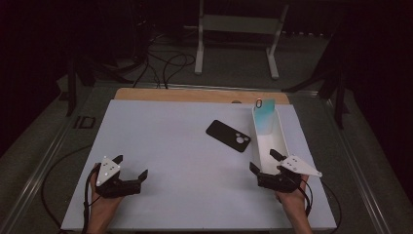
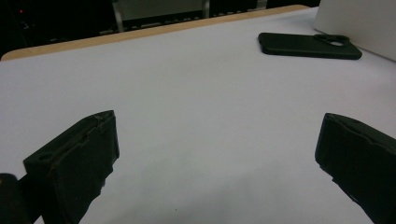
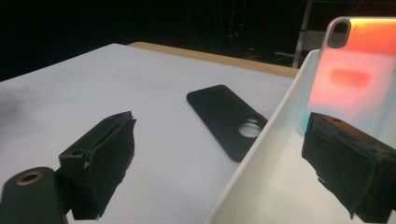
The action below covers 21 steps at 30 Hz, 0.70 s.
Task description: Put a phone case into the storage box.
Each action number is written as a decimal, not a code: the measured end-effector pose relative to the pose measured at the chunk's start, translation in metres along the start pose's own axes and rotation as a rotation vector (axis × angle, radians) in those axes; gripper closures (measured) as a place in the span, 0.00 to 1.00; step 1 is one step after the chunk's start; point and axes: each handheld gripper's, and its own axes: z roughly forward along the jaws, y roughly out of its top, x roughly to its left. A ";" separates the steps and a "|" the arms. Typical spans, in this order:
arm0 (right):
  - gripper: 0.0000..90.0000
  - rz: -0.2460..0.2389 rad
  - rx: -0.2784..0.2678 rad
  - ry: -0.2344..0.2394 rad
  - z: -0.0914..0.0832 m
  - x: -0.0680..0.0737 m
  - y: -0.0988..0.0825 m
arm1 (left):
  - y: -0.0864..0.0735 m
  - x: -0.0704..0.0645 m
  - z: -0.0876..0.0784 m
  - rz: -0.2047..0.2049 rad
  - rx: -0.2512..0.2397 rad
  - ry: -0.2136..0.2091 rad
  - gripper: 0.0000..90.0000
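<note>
- Grippers idle near front edge of the table: left gripper wide, empty; right gripper wide, astride near end wall of white tray.
- Black phone case flat, right of centre, just beside tray.
- Iridescent case leans at tray's far end.
- Step: approach, likely; next needs right gripper reaching to black case.

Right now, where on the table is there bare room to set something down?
Bare: the wide stretch between the left gripper and the black phone case, and the far left. Crowded: the right side, where the white tray meets the right gripper.
</note>
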 end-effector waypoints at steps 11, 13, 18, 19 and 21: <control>0.09 -0.002 -0.007 -0.005 -0.002 -0.001 -0.001 | 0.003 -0.002 0.000 0.011 -0.001 0.002 0.00; 0.10 0.000 -0.006 -0.001 -0.002 -0.002 -0.001 | 0.007 -0.002 0.000 0.004 -0.012 -0.005 0.00; 0.10 -0.002 -0.014 0.003 -0.003 -0.001 -0.001 | 0.023 -0.008 0.004 0.029 -0.023 -0.037 0.00; 0.10 0.000 -0.016 0.004 -0.003 -0.001 -0.001 | 0.026 -0.010 0.007 0.040 -0.020 -0.043 0.00; 0.10 0.003 -0.018 0.008 -0.004 -0.001 -0.001 | 0.032 -0.013 0.010 0.055 -0.019 -0.055 0.00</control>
